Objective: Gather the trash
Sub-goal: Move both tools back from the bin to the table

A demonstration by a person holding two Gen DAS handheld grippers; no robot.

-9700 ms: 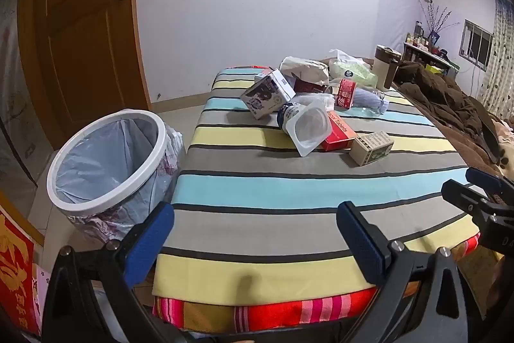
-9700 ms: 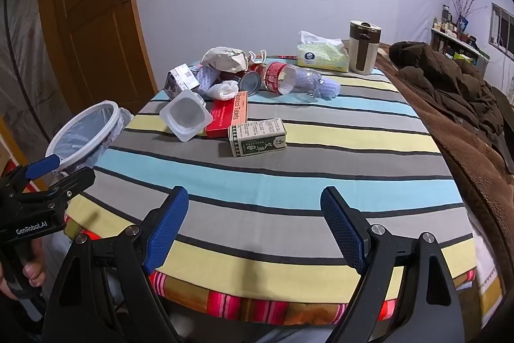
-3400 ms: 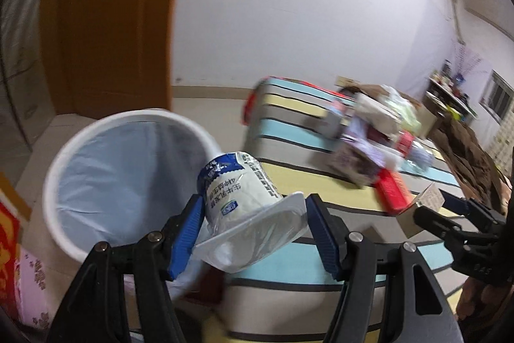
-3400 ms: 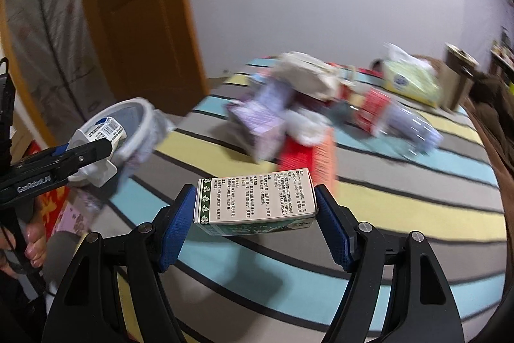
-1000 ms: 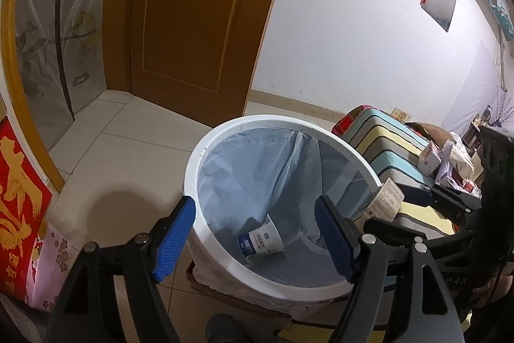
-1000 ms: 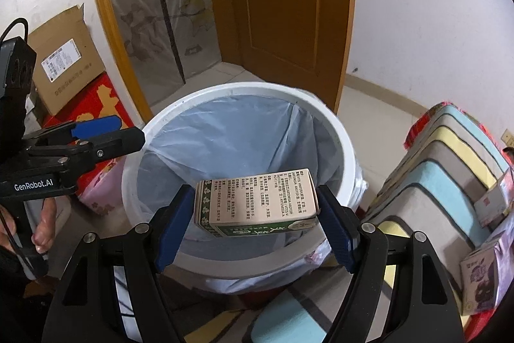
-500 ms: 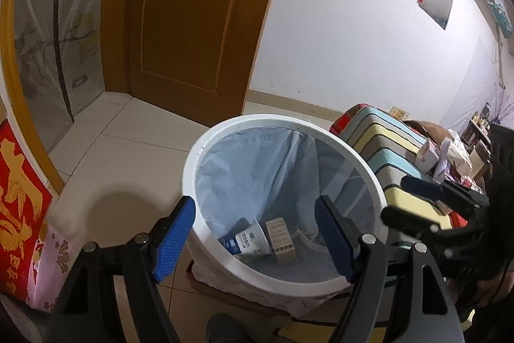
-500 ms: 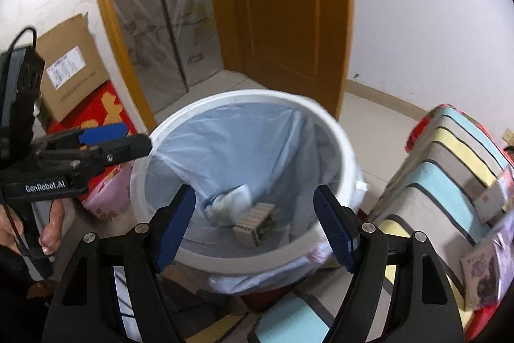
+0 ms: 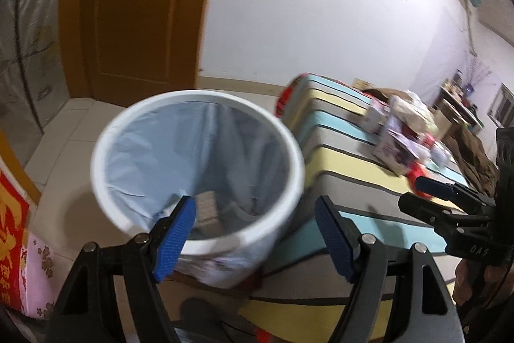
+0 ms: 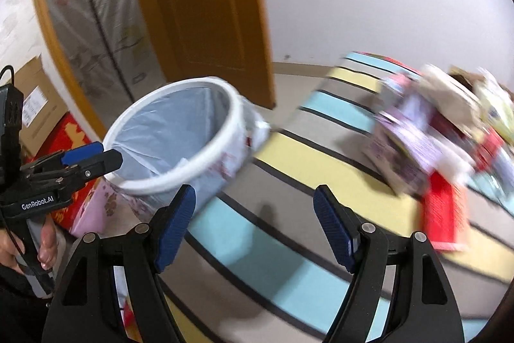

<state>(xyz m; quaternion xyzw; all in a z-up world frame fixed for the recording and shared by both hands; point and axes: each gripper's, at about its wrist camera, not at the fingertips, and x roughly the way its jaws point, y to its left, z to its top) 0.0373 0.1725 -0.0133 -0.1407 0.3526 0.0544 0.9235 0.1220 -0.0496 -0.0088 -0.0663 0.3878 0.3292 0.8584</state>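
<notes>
Left tongs (image 9: 253, 233): jaws wide apart, nothing between them, over the near rim of the bin.
Right tongs (image 10: 253, 230): jaws wide apart, empty, above the striped table (image 10: 244, 233).
Bin (image 9: 289, 150): white, blue liner, on the floor just beside the table edge; a small box (image 9: 205, 208) lies inside.
Trash pile (image 10: 433, 130): boxes and wrappers, blurred, at the table's far side; red packet (image 10: 443, 214) nearest.

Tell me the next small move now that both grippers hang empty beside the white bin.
Probably carry the right gripper on over the striped tablecloth to the flat red box, the nearest loose piece. Both it and the left gripper are open and empty, the white plastic-lined bin already holds a small carton, and a blurred heap of trash remains.
</notes>
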